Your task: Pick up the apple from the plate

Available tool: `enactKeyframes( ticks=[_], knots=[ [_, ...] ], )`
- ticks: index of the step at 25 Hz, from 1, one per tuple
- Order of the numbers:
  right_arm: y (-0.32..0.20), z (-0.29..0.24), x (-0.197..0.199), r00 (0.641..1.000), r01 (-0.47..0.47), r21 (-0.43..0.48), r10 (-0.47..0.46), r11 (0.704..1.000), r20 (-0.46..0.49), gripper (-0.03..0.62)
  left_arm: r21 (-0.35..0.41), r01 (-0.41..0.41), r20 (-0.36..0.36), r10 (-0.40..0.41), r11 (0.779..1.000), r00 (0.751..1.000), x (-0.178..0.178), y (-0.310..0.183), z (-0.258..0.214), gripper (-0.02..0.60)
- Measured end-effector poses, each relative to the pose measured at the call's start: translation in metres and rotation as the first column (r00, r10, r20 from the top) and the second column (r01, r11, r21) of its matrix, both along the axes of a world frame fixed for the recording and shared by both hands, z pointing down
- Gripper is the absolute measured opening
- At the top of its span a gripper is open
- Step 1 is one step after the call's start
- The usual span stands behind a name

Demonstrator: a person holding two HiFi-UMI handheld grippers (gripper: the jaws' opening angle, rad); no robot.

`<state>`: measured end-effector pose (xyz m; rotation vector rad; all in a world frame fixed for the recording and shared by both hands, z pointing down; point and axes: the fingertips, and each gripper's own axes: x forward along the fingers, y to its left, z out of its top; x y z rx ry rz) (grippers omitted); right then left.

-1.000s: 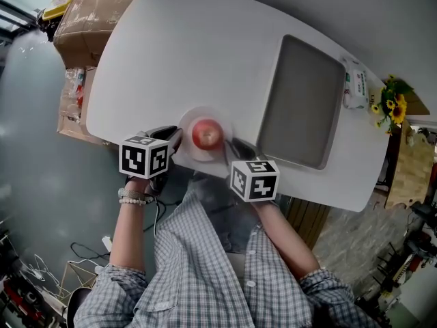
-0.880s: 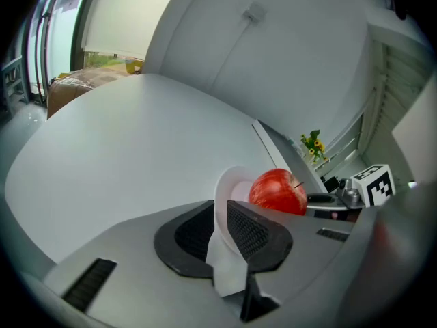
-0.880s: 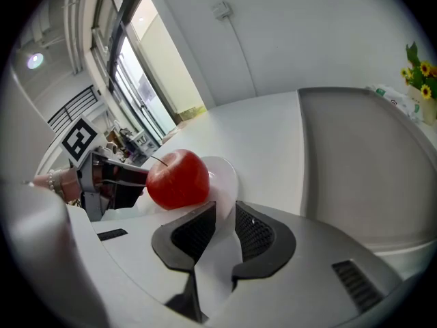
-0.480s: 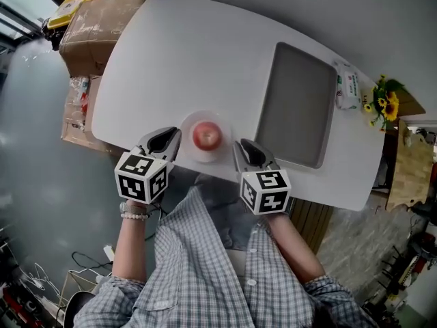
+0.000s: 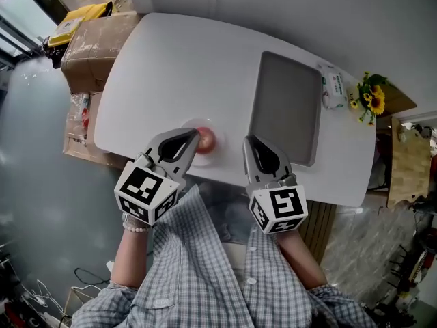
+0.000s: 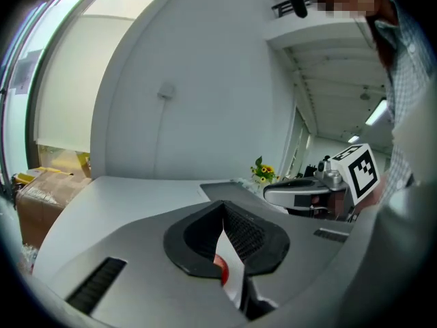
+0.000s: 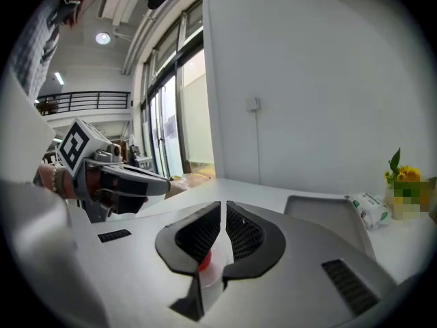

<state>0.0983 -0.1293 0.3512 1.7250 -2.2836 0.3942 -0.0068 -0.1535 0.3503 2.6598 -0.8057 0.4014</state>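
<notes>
A red apple (image 5: pixel 205 141) lies on a small white plate (image 5: pixel 220 134) near the front edge of the white table (image 5: pixel 184 67). My left gripper (image 5: pixel 193 137) is shut, and its tip overlaps the apple's left side in the head view, hiding part of it. My right gripper (image 5: pixel 250 142) is also shut, to the right of the plate and apart from it. In the left gripper view a sliver of the apple (image 6: pixel 220 270) shows below the closed jaws (image 6: pixel 224 210). The right gripper view shows the apple (image 7: pixel 203 258) low between its closed jaws (image 7: pixel 223 207).
A grey tray (image 5: pixel 285 108) lies on the table to the right of the plate. A tissue pack (image 5: pixel 333 87) and sunflowers (image 5: pixel 369 98) sit at the far right. Cardboard boxes (image 5: pixel 92 39) stand on the floor to the left.
Both grippers have risen toward the head camera and look larger. The left gripper's tip now overlaps the apple in the head view. The apple stays on the plate.
</notes>
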Motion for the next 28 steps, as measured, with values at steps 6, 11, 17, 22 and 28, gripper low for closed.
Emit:
enactKeyframes(
  ticks=[6,11,17,22,28],
  knots=[
    [0.010,-0.038,0.004,1.000,-0.003,0.113,0.004,0.994,-0.010,0.035,0.090,-0.055,-0.051,0.060,0.994,0.997,0.016,0.011,-0.037,0.011],
    [0.016,-0.050,0.000,0.999,0.009,0.135,-0.005,0.991,-0.032,0.034,0.151,-0.083,-0.021,0.087,0.985,0.996,0.020,0.013,-0.046,0.011],
    [0.024,-0.053,-0.006,0.999,0.006,0.154,0.001,0.988,-0.045,0.032,0.169,-0.089,-0.043,0.098,0.982,0.994,0.019,0.015,-0.053,0.010],
    [0.028,-0.063,-0.014,0.998,0.018,0.197,-0.005,0.980,-0.064,0.031,0.167,-0.125,-0.042,0.134,0.978,0.990,0.021,0.024,-0.053,0.009],
    [0.031,-0.066,-0.018,0.993,0.036,0.209,-0.012,0.977,-0.114,0.029,0.170,-0.158,-0.043,0.168,0.973,0.985,0.027,0.031,-0.052,0.011]
  ],
)
